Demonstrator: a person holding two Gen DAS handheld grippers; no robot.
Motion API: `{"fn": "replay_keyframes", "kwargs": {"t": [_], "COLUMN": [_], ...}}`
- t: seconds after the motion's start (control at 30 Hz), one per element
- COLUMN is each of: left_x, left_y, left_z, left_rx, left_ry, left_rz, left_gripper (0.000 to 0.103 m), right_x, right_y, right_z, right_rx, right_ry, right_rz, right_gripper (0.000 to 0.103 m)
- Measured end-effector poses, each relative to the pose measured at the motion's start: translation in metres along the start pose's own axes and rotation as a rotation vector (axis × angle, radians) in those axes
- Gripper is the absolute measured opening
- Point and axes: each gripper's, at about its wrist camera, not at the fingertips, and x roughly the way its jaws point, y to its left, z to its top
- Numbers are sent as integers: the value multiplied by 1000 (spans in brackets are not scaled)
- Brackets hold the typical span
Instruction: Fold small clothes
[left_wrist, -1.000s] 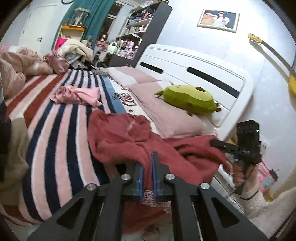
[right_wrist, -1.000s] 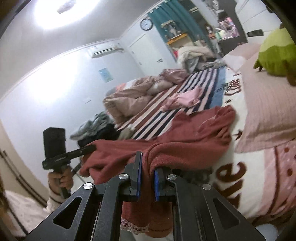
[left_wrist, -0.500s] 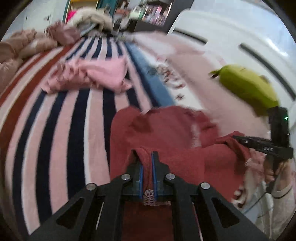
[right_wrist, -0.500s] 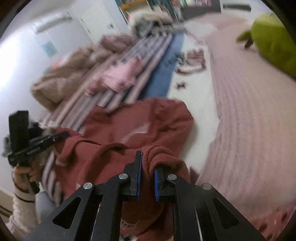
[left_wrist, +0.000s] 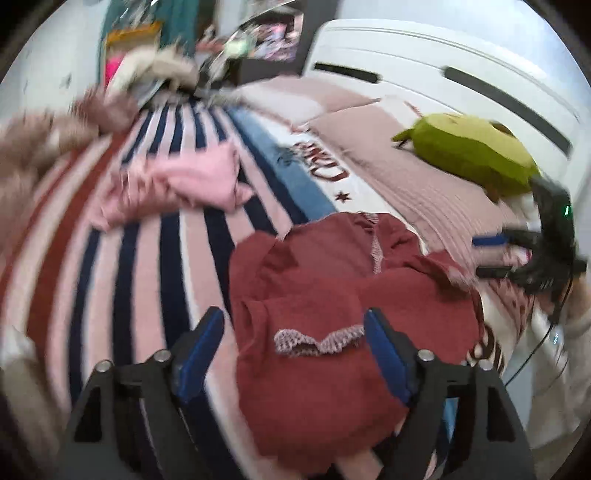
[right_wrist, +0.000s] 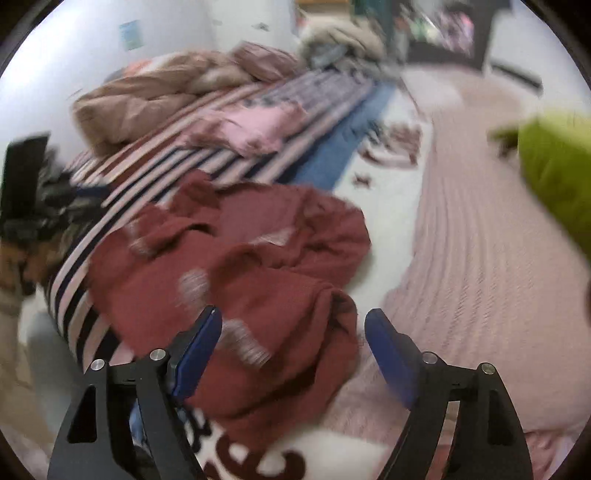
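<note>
A dark red garment with a pale lace hem lies folded over on the bed near its front edge; it also shows in the right wrist view. My left gripper is open, its blue pads either side of the lace hem, holding nothing. My right gripper is open over the garment's near right fold, holding nothing. The right gripper also shows in the left wrist view, open, at the garment's right edge. A pink garment lies crumpled farther back on the striped blanket.
The bed has a striped blanket and a pink ribbed pillow. A green avocado plush lies by the white headboard. A brown duvet is heaped at the far side. Both views are blurred.
Both grippers have opened and let go of the red garment, which now lies folded on the bed. Both have drawn back and tilted up slightly.
</note>
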Motion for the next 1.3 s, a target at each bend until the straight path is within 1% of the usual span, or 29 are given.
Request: {"fn": "replay_keyframes", "kwargs": {"t": [0.07,0.1,0.13,0.2,0.27,0.33,0.43,0.47,0.5,0.53,0.57,0.6,0.63,0.67,0.7,0.77,0.9,0.93,0.97,1.03,1.07,1.1,1.13,1.17,1.2,1.23,1.3], "left_x": [-8,-8,-6,9,28,47,59,59,59,58,57,55,54,54,54,52,51,55,61,78,91,105,117,131,139,141,137], "left_y": [-12,-17,-22,-33,-37,-36,-35,-35,-35,-34,-32,-28,-24,-23,-19,-14,-1,5,9,19,25,34,40,50,57,64,80], "left_z": [-1,-4,-7,-18,-30,-42,-50,-51,-50,-47,-45,-43,-39,-36,-31,-20,23,37,49,68,77,85,91,96,98,99,97], "left_rx": [89,121,153,218,248,249,252,254,252,240,229,208,189,180,162,123,60,36,24,-7,-26,-47,-64,-93,-119,-151,-227], "left_ry": [11,23,41,102,171,238,261,255,248,252,255,257,259,261,265,244,155,133,121,105,104,104,101,99,101,99,82], "left_rz": [-13,-21,-32,-56,-53,-25,-6,0,13,17,11,3,0,7,24,21,36,56,80,130,156,186,213,256,275,282,270], "left_gripper": [81,83,83,84,84,84,84,80,66,58,43,33,28,12,6,6,5,5,5,7,10,17,22,30,36,38,42], "right_x": [-15,-16,-13,-1,17,33,49,48,47,44,41,37,36,35,35,36,44,49,52,67,77,87,99,108,118,127,127], "right_y": [18,28,37,54,67,77,83,81,78,75,71,65,60,55,50,40,23,13,6,-15,-25,-33,-42,-48,-53,-58,-67], "right_z": [-3,-6,-8,-16,-23,-33,-42,-42,-41,-39,-36,-31,-28,-24,-20,-9,29,45,54,81,92,101,109,114,117,118,114], "right_rx": [-82,-126,-167,-251,-310,-361,-388,-373,-352,-331,-315,-290,-275,-260,-243,-207,-176,-157,-142,-90,-66,-43,-34,-35,-44,-53,-32], "right_ry": [-39,-43,-38,-11,33,78,97,90,82,73,64,51,43,36,34,27,1,-5,-11,-9,-4,5,12,16,27,40,45], "right_rz": [17,26,23,7,-3,-7,-56,-53,-50,-45,-45,-58,-66,-73,-72,-66,-114,-121,-124,-147,-165,-195,-258,-325,-387,-427,-409], "right_gripper": [78,77,77,77,77,77,76,73,59,49,31,19,15,11,8,5,5,5,5,6,11,19,25,41,55,55,55]}}
